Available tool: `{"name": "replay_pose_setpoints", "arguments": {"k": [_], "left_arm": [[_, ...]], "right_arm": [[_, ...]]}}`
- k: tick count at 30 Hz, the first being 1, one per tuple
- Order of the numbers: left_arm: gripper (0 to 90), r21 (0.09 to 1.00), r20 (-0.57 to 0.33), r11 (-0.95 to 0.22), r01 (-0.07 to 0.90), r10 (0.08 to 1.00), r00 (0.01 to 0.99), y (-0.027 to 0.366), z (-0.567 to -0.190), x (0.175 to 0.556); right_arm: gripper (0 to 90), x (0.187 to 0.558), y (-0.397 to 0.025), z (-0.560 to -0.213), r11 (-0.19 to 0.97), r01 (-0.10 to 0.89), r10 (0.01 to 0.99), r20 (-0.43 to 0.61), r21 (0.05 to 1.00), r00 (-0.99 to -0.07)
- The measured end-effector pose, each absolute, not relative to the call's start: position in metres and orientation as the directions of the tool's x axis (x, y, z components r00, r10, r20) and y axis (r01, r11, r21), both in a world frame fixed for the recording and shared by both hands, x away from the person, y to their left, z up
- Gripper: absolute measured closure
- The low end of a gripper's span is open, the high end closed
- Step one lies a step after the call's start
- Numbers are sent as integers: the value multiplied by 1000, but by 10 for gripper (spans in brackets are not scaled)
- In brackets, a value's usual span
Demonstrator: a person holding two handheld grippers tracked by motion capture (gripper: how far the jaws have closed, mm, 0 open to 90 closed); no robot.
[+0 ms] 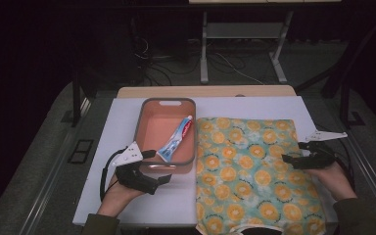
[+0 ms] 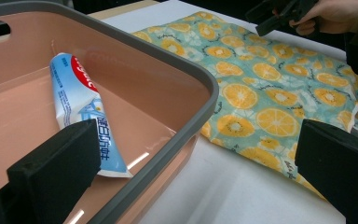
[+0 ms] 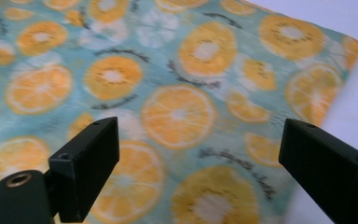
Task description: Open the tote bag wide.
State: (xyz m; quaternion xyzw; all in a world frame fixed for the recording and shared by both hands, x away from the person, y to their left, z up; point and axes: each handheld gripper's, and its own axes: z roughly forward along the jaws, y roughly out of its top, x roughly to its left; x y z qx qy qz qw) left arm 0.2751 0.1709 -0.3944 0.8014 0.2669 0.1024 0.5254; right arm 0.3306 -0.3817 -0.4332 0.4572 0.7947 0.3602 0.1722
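Observation:
A pink tray with a grey rim (image 1: pixel 195 128) (image 2: pixel 182 70) sits on the white table, and a blue and white toothpaste tube (image 1: pixel 176 139) (image 2: pixel 77 107) lies inside it. To its right lies a teal cloth printed with orange slices (image 1: pixel 249 171) (image 2: pixel 261 93) (image 3: pixel 177 93). My left gripper (image 1: pixel 159 167) (image 2: pixel 198 172) is open at the tray's near right corner, one jaw over the tray and one outside it. My right gripper (image 1: pixel 293 152) (image 3: pixel 196 168) hangs open over the cloth's right part, holding nothing. It also shows far off in the left gripper view (image 2: pixel 275 16).
The white table surface (image 1: pixel 122 122) (image 3: pixel 354 28) has a wooden edge at the back (image 1: pixel 205 91). Beyond it, on the dark floor, stand a metal frame's legs (image 1: pixel 204 54) and loose cables. Bare table lies left of the tray and in front of it.

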Motion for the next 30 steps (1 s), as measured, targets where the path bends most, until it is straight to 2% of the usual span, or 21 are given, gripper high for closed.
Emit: {"name": "replay_pose_setpoints", "arguments": {"k": [7, 13, 16, 17, 18, 19, 25, 26, 29, 30], "left_arm": [[0, 896, -115, -308, 319, 534, 838, 170, -394, 275], [0, 896, -115, -308, 321, 536, 836, 170, -395, 275], [0, 896, -114, -309, 319, 535, 837, 170, -394, 275], [0, 897, -114, -307, 318, 534, 838, 170, -394, 275], [0, 896, -114, -308, 319, 535, 837, 170, -394, 275], [0, 896, -114, -308, 319, 535, 837, 170, -394, 275], [0, 897, -115, -307, 318, 533, 838, 169, -394, 275], [0, 897, -115, -308, 318, 532, 839, 168, -394, 275], [0, 897, -116, -308, 318, 531, 839, 168, -394, 275], [0, 897, -115, -308, 318, 532, 839, 168, -394, 275]], "right_arm": [[134, 342, -398, -442, 298, 636, 882, 51, 712, -469], [160, 347, -398, -449, 310, 663, 884, 51, 682, -466], [269, 345, -394, -453, 344, 672, 875, 36, 656, -484], [356, 344, -392, -452, 355, 669, 871, 28, 652, -490], [392, 343, -391, -451, 357, 671, 872, 26, 650, -489], [392, 343, -391, -451, 357, 671, 872, 26, 650, -489], [643, 341, -390, -449, 375, 664, 860, 25, 647, -510], [740, 341, -388, -448, 393, 654, 848, 20, 646, -530], [881, 340, -386, -448, 405, 650, 835, 28, 643, -549], [890, 340, -385, -447, 409, 648, 832, 29, 642, -554]]}}
